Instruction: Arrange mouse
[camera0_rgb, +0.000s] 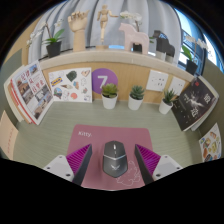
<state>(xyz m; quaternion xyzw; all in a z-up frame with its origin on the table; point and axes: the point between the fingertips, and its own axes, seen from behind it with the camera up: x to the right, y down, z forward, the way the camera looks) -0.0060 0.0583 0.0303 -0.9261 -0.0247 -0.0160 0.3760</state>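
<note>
Resting between claw (113, 165) fingers — grey mouse (114, 157)

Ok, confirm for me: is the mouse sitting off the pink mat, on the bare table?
No, the mouse rests on the pink mat, between the open fingers of the gripper.

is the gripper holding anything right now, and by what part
Nothing is clearly held. The mouse lies on the pink mat between the open gripper fingers, with a gap at each side.
</note>
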